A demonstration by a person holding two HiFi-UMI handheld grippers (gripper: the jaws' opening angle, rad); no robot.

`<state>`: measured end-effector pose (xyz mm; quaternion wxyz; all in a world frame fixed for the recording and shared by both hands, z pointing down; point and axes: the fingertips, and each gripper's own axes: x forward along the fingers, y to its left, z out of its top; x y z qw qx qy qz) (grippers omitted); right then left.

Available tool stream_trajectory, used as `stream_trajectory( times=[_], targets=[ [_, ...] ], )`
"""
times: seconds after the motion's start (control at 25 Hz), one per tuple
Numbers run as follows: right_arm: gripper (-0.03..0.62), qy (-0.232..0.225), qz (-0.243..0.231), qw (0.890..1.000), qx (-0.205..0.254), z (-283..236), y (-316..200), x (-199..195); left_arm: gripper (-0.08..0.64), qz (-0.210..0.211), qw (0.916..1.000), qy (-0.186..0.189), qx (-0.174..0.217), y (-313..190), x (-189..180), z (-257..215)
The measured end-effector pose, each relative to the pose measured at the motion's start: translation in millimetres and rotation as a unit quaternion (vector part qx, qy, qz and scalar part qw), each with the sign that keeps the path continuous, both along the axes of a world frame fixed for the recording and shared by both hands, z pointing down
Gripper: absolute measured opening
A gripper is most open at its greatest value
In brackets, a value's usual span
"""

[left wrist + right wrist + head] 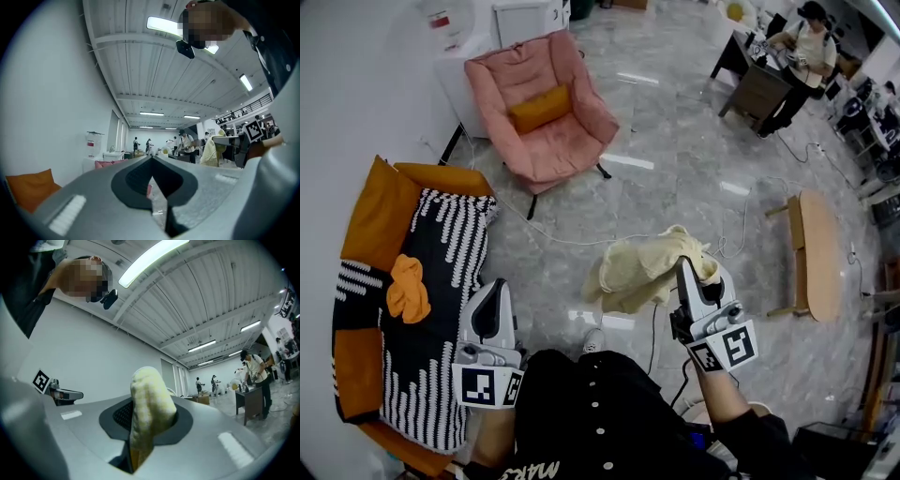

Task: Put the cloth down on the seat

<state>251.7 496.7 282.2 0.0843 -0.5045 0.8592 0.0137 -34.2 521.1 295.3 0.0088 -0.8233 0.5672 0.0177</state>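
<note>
Head view, finding one: pale yellow cloth (639, 270), bunched, clamped at its right edge in the right gripper (682, 264). Hangs in the air above the marble floor (694, 159), clear of every seat. Confirmed in the right gripper view: jaws pinched on a fold of the fabric, upright between them.

Left gripper (499, 286): jaws together on nothing, idle at near left, just beside the sofa (375, 211). Sofa at left, orange, draped with a black-and-white striped throw (450, 281); bears an orange crumpled cloth (408, 291). Pink armchair (546, 122) at far centre, well apart.

Step in hand, by judgement: carrying, not yet placing. Intended seat not determinable from the task wording; sofa the nearest candidate.

Next move calls for swinging the right gripper left over the striped throw, lowering the fabric to rest on it, then parting the jaws. Likely risk: trailing folds catching on the left gripper.
</note>
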Motion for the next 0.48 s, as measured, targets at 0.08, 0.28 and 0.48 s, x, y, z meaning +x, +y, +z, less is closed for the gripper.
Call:
stream_trajectory(
  times=[0.08, 0.28, 0.48],
  targets=[
    [0.083, 0.0, -0.001, 1.0, -0.005, 3.5, -8.3, 3.7, 0.0, -0.006, 1.0, 0.001, 0.002, -2.8, 4.6, -1.5],
    [0.083, 0.001, -0.005, 1.0, -0.021, 5.1, -30.3, 2.4, 0.001, -0.012, 0.9996, -0.008, -0.022, -14.1, 8.8, 2.7],
    [0.083, 0.002, -0.007, 1.0, -0.027, 13.9, -42.2, -5.3, 0.001, -0.018, 0.9995, -0.006, -0.026, -23.6, -0.9, 8.7]
  ],
)
